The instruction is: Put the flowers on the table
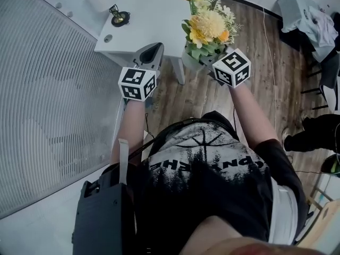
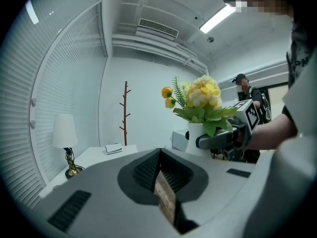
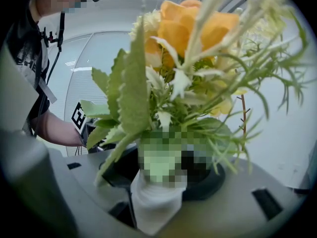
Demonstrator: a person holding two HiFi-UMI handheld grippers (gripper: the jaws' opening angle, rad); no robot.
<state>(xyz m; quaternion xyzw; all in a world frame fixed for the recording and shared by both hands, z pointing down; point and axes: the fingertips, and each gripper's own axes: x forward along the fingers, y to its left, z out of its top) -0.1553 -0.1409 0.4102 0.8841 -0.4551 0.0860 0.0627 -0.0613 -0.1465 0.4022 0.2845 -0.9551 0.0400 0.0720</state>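
One flower vase (image 3: 148,207) tight between right gripper (image 3: 159,183) jaws; left gripper (image 2: 161,176) jaws seemingly together; one lamp (image 2: 65,133)

White surface (image 1: 151,12) standing on a wood-plank floor (image 1: 260,68), a small lamp (image 1: 118,17) sitting near its left edge – white shade, brass-coloured base – a flat white booklet (image 2: 114,148) lying toward the far side

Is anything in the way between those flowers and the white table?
Nothing visible does. The right gripper holds the flowers at the table's edge; the lamp stands well off to the left.
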